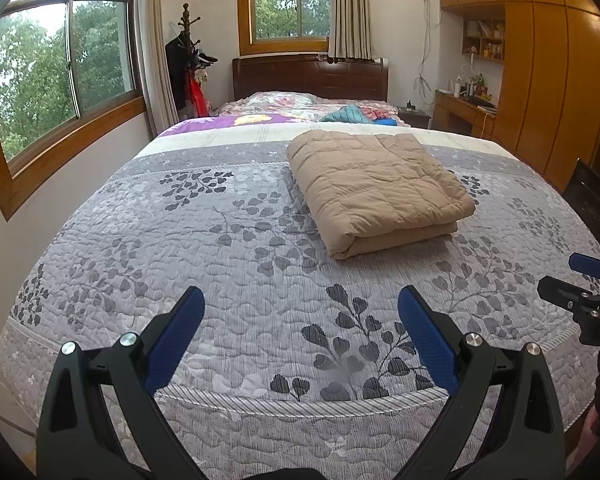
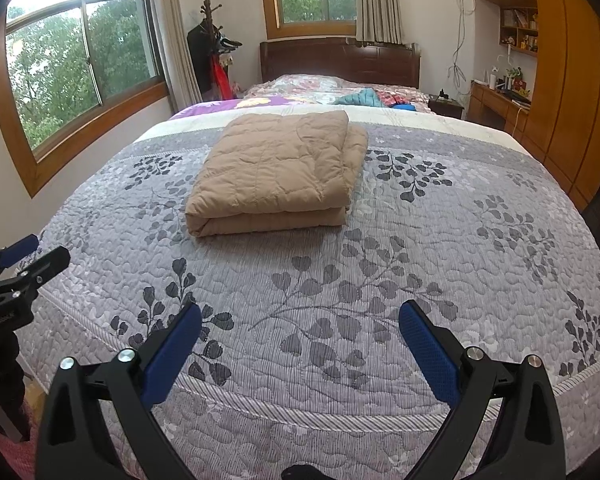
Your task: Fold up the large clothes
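Observation:
A tan quilted garment (image 1: 376,188) lies folded into a thick rectangle on the grey leaf-patterned bedspread (image 1: 220,264); it also shows in the right wrist view (image 2: 280,172). My left gripper (image 1: 300,300) is open and empty above the foot of the bed, well short of the garment. My right gripper (image 2: 300,316) is open and empty, also over the foot of the bed. Each gripper shows at the edge of the other's view: the right one (image 1: 572,280) and the left one (image 2: 36,252).
A dark wooden headboard (image 1: 310,78) and pillows with loose clothes (image 1: 348,114) are at the far end. A coat rack (image 1: 186,60) stands at the back left, a wooden wardrobe (image 1: 556,80) and desk (image 1: 464,110) at the right. Windows line the left wall.

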### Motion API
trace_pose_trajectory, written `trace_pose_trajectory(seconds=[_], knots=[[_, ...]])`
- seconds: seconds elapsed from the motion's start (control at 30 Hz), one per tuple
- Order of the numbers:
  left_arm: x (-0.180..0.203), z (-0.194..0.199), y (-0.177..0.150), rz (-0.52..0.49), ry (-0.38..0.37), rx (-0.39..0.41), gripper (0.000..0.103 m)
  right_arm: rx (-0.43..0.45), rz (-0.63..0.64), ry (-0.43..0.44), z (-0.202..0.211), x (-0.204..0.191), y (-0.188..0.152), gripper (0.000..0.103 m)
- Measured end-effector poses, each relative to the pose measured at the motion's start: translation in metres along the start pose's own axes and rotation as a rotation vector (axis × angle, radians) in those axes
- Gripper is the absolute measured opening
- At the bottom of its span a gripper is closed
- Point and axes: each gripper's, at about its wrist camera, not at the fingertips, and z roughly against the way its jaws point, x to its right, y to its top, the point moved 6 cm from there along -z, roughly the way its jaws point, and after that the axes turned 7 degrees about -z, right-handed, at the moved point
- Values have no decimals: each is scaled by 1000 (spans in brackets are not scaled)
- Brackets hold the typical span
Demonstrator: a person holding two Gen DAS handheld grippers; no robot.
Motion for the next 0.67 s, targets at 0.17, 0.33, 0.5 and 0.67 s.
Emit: trace_pose_trajectory(seconds=[0.17, 0.33, 0.5, 0.67], knots=[[-1, -1, -1, 4, -3, -4, 97, -2, 1, 1, 0, 0, 0, 99], [-1, -1, -1, 0, -3, -4, 97, -3, 0, 1, 0, 0, 0, 99], [-2, -1, -1, -3, 5, -1, 97, -4, 0, 1, -1, 0, 0, 99], [-2, 0, -1, -3, 6, 0, 97, -5, 0, 1, -1, 1, -1, 99]])
